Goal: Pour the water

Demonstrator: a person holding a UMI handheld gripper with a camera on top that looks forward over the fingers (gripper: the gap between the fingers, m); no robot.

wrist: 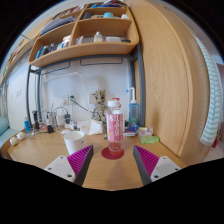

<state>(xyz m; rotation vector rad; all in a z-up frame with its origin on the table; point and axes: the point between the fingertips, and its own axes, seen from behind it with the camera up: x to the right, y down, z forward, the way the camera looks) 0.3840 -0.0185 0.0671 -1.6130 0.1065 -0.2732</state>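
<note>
2 magenta pads (80,158) face each other across a wide gap, so the gripper (113,163) is open and holds nothing. Just ahead of the fingers, roughly centred between them, a clear water bottle (115,128) with a pink label and a red cap stands upright on a round red coaster (112,153) on the wooden table (40,150). It is beyond the fingertips and neither finger touches it. A white cup (74,141) stands on the table just beside the bottle, beyond the finger on that side. Farther back, small items crowd the table against a white tiled wall (85,85). Wooden shelves (85,48) holding assorted objects hang above, and a tall wooden panel (165,70) rises beside the bottle.
</note>
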